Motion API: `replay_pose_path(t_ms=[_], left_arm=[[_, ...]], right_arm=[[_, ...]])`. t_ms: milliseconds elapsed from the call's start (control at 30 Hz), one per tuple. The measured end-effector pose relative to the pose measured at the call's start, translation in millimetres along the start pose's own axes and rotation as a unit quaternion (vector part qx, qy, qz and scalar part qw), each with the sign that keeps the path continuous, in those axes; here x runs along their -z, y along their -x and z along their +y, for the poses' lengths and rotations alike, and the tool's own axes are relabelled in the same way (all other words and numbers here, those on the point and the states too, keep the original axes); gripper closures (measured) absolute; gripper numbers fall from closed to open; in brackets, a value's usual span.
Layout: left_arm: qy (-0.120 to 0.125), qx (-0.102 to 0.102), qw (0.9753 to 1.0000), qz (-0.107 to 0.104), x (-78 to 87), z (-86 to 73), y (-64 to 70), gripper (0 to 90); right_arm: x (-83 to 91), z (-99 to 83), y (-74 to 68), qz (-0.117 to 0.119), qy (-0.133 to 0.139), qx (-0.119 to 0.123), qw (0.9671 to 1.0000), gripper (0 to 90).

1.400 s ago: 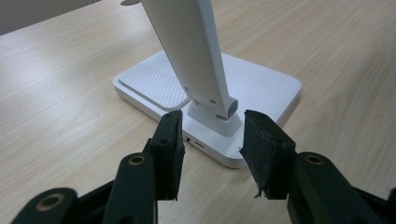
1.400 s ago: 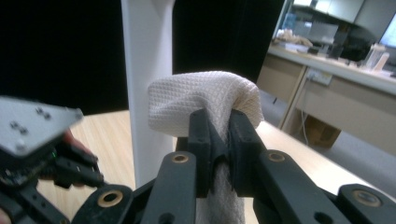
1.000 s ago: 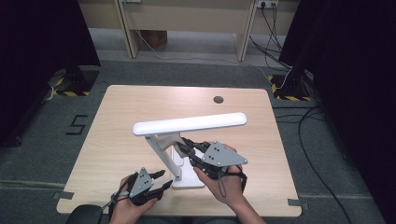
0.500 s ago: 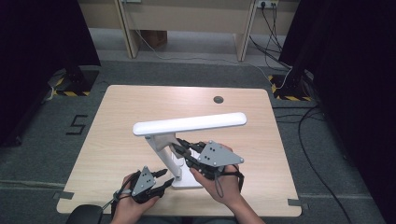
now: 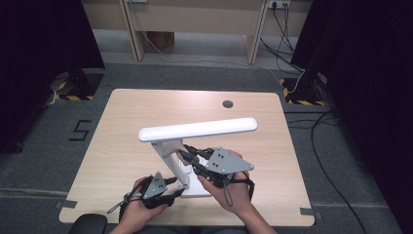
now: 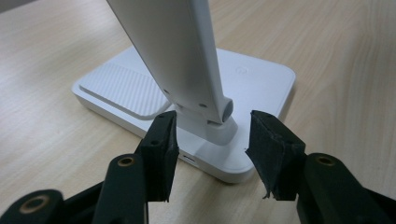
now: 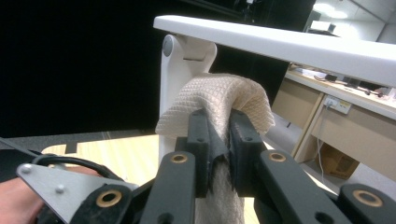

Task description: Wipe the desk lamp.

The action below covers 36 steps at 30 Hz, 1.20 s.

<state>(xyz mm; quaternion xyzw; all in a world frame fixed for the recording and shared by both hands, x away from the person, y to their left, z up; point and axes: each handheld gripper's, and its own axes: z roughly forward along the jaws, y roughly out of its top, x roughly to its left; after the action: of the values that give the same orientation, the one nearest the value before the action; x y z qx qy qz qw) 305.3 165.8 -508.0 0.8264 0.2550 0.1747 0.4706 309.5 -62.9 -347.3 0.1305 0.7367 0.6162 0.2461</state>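
A white desk lamp stands near the front of the wooden table [image 5: 126, 122]. Its long head [image 5: 197, 129] lies level above a slanted arm [image 5: 165, 153] and a flat base [image 5: 197, 189]. My left gripper [image 5: 176, 191] is open at the base's left side. In the left gripper view its jaws [image 6: 212, 135] straddle the hinge where the arm [image 6: 173, 46] meets the base [image 6: 261, 84], without touching it. My right gripper [image 5: 187, 155] is up against the lamp arm, under the head. It is shut on a beige waffle cloth [image 7: 219, 98], which is bunched over the jaws [image 7: 218, 126] beside the arm [image 7: 175, 79].
A dark round grommet [image 5: 227, 104] sits in the table's far middle. Beyond the table stand a wooden desk [image 5: 195, 19] and black curtains. Cables [image 5: 321, 122] trail on the floor at the right. A "5" mark [image 5: 80, 130] is on the floor at the left.
My right gripper with the cloth has edged slightly left toward the lamp arm. The left gripper has barely moved.
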Motion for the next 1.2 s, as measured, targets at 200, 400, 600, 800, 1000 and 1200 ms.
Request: replay_pose_path(t_ms=[200, 400, 600, 800, 1000, 1200], left_arm=[[-0.005, 0.000, 1.0000, -0.005, -2.9, -4.4, -3.3, 52.0], [-0.007, 0.008, 0.9998, -0.017, -5.8, -3.1, -10.0, 51.9], [-0.007, -0.010, 0.9995, -0.031, -9.5, -1.9, -14.1, 51.2], [-0.003, -0.004, 0.9993, -0.038, -11.3, -4.5, -17.1, 50.9], [0.002, -0.003, 0.9992, -0.041, -13.6, -3.2, -19.6, 50.5], [0.000, -0.007, 0.9990, -0.044, -14.5, -3.6, -20.0, 51.3]], right_arm=[[-0.1, 0.2, 0.0, 0.000, 0.000, 0.000, 1.0000, 81.4], [-0.4, -0.3, -0.5, 0.002, -0.001, 0.000, 1.0000, 81.3], [-0.1, 0.2, 0.7, 0.003, 0.000, 0.001, 1.0000, 81.3], [-0.4, 0.2, 0.5, 0.004, -0.001, 0.000, 1.0000, 81.3], [-0.6, 1.1, -0.3, 0.007, -0.002, -0.003, 1.0000, 81.2], [-0.8, 1.6, -0.5, 0.011, -0.002, -0.003, 0.9999, 81.2]])
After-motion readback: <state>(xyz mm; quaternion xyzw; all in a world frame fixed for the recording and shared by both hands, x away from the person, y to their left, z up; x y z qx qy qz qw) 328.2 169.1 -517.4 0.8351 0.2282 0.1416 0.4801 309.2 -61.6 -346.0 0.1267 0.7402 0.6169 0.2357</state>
